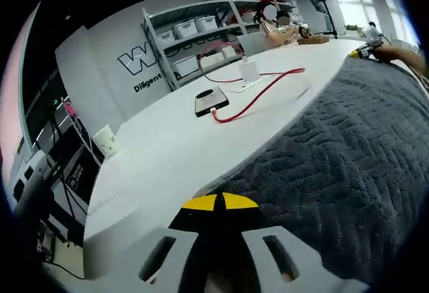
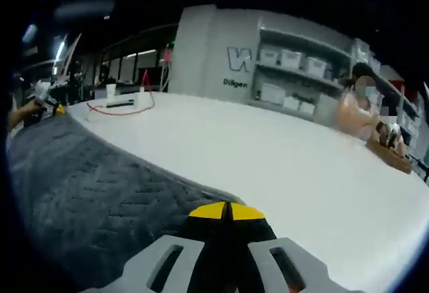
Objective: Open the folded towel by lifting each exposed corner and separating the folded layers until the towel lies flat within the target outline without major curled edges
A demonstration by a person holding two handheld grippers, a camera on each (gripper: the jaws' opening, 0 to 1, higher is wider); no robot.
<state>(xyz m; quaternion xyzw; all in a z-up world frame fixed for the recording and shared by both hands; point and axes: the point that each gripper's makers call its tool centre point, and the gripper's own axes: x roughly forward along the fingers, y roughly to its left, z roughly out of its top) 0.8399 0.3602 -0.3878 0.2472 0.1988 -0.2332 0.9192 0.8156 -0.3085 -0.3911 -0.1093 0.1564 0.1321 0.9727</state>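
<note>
Desk (image 1: 181, 145): big white top, grey towel (image 1: 348, 165) spread over one side, herringbone weave, edge running across both views. In the right gripper view the towel (image 2: 87, 199) fills lower left, bare desk (image 2: 281, 165) to the right.

Left gripper (image 1: 220, 202): yellow tips together at the towel's edge, closed on it as far as I can tell. Right gripper (image 2: 228, 210): same, tips together at the towel's near edge.

Left gripper view extras: shelving (image 1: 201, 31) with bins behind the desk, phone (image 1: 211, 101) on a red cable (image 1: 258, 92), white charger (image 1: 249, 72), cup (image 1: 106, 139) at the desk's edge, the other gripper (image 1: 365, 50) at the towel's far corner.

Right gripper view extras: seated person (image 2: 358, 108), wooden object (image 2: 389, 155) beside them.
</note>
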